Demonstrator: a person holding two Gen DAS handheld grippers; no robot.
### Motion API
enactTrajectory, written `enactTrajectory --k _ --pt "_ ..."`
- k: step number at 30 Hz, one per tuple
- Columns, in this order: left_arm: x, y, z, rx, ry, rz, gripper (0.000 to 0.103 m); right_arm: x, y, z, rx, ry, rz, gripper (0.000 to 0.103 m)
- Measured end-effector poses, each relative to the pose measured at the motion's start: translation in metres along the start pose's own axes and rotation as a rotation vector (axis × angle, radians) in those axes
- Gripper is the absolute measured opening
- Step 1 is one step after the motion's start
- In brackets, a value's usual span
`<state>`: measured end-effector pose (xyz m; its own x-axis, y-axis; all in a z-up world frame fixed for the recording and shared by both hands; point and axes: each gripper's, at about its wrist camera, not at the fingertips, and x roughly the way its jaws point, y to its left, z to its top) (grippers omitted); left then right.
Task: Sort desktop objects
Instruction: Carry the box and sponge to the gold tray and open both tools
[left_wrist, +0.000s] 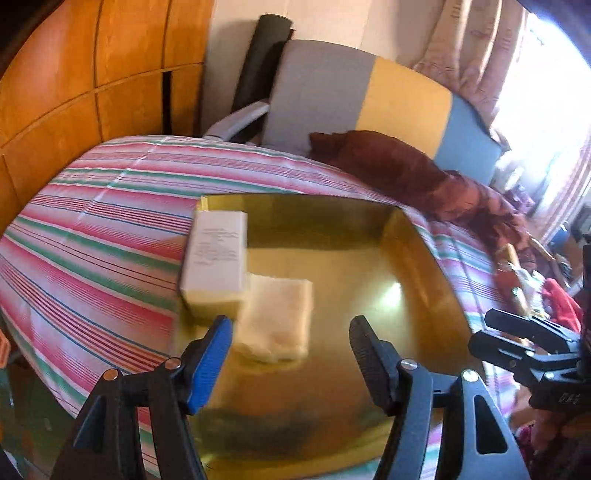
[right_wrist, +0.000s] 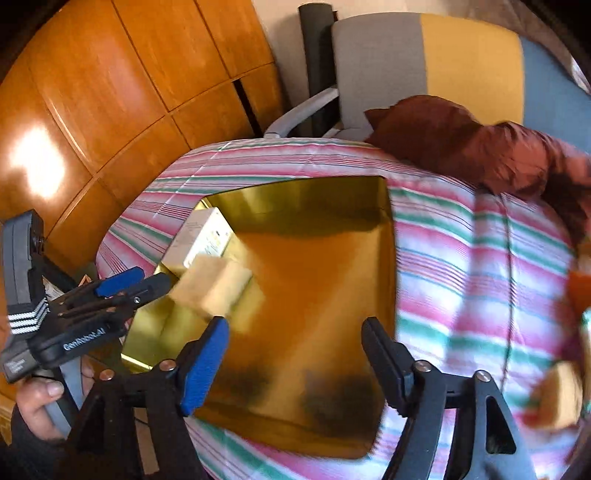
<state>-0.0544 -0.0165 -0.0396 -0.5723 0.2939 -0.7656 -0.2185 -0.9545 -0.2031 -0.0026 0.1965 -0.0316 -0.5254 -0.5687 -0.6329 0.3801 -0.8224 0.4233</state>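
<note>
Both my tongs stand wide and hold nothing: the left gripper (left_wrist: 290, 354) and right gripper (right_wrist: 295, 354) hover over the gold tray (right_wrist: 384, 280). The white box (left_wrist: 218, 254) and pale sponge (left_wrist: 275, 317) already lie touching at the tray's left wall. I'd next swing right, off the tray, toward the blurred items at the striped cloth's (right_wrist: 480, 258) edge, closing only once a piece sits squarely between the pads.

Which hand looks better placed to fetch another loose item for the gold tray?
Probably right: the right gripper is open and empty, nearest a blurred tan item lying outside the gold tray.
</note>
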Motion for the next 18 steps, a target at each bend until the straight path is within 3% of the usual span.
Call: enactTrajectory --k 10,18 --pt "-0.008 -0.054 -0.009 0.103 0.023 -0.144 0.064 -0.061 -0.055 -0.047 0.11 -0.072 -0.111 0.084" --pt "0.001 -0.124 -0.013 0.265 0.079 -0.253 0.066 -0.126 -0.125 -0.096 0.252 -0.094 -0.281 0.085"
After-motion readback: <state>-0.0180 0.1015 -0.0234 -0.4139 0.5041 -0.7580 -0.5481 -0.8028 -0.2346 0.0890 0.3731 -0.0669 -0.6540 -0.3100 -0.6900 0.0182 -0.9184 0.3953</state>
